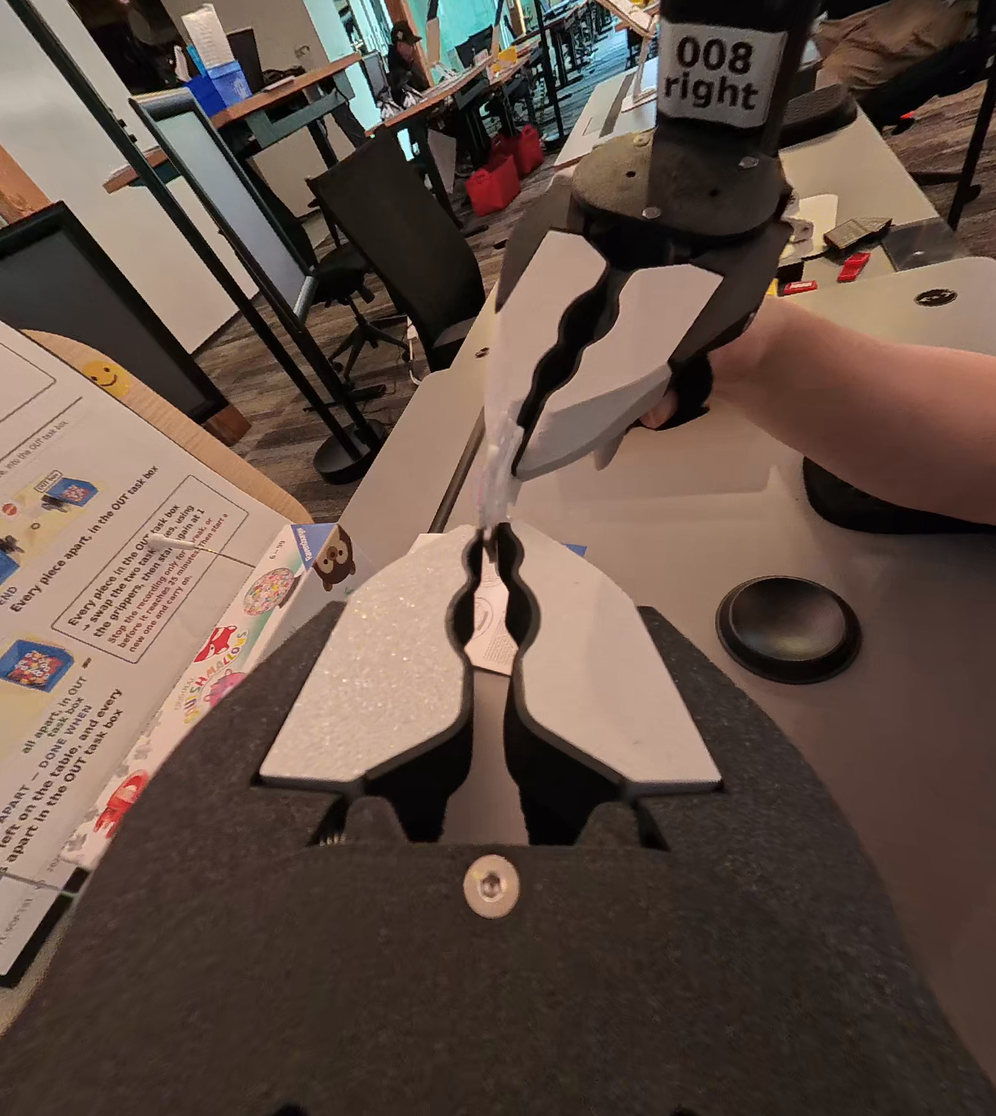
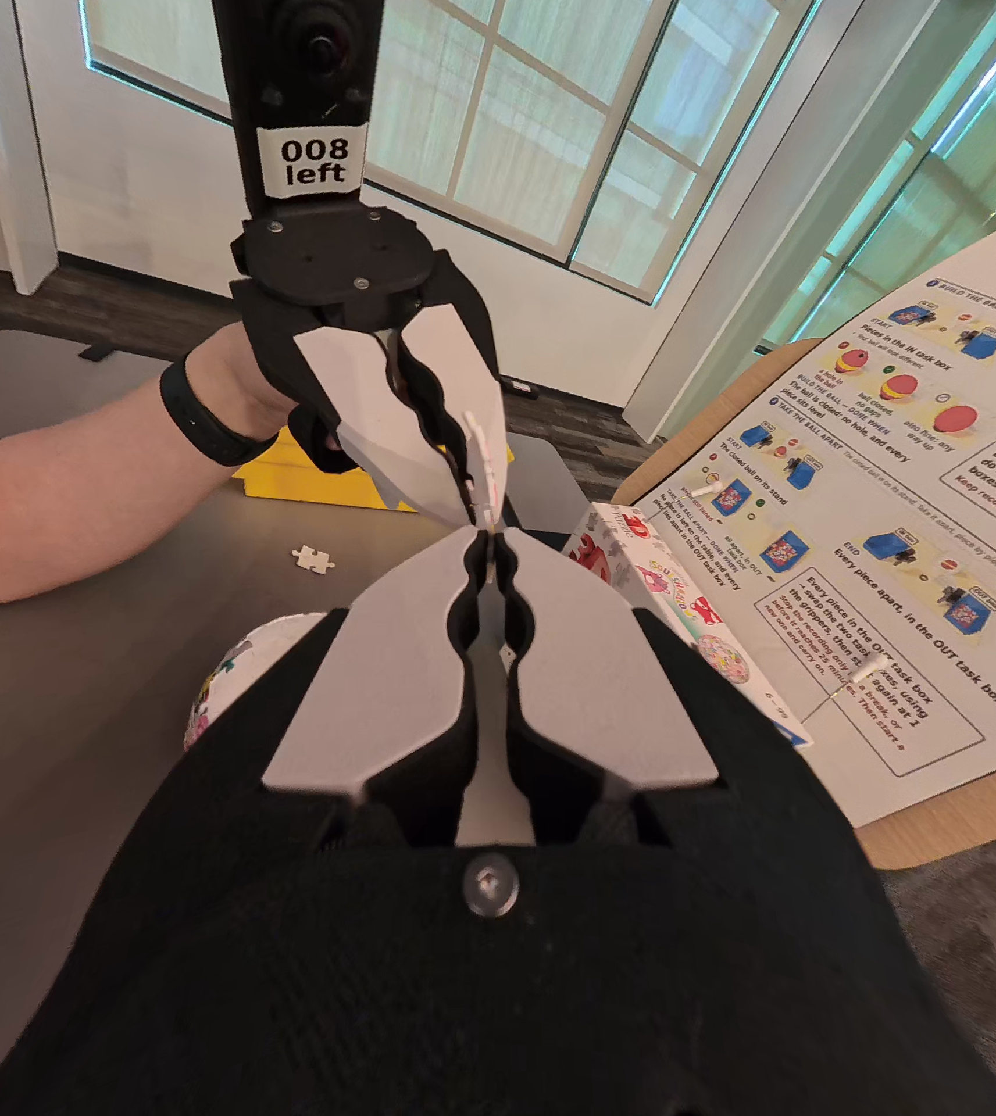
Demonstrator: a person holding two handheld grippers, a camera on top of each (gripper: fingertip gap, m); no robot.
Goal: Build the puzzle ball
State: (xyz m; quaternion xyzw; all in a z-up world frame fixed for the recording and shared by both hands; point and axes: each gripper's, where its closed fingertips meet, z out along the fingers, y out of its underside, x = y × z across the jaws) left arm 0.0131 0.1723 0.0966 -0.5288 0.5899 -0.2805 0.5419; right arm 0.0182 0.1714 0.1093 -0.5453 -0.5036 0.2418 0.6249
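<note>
Both grippers meet tip to tip above the open middle of the counter (image 2: 90, 634). The left gripper (image 1: 490, 534) and right gripper (image 2: 490, 537) each pinch puzzle pieces (image 2: 481, 465). A loose piece (image 2: 313, 558) lies nearby; the part-built ball (image 2: 241, 670) sits under the right gripper.

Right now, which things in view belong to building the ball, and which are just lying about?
Job:
left gripper and right gripper, both pinching the puzzle pieces
loose piece
part-built ball
black dish, probably the ball's stand

Lying about:
puzzle box
instruction sheet
yellow box
office chair
</note>
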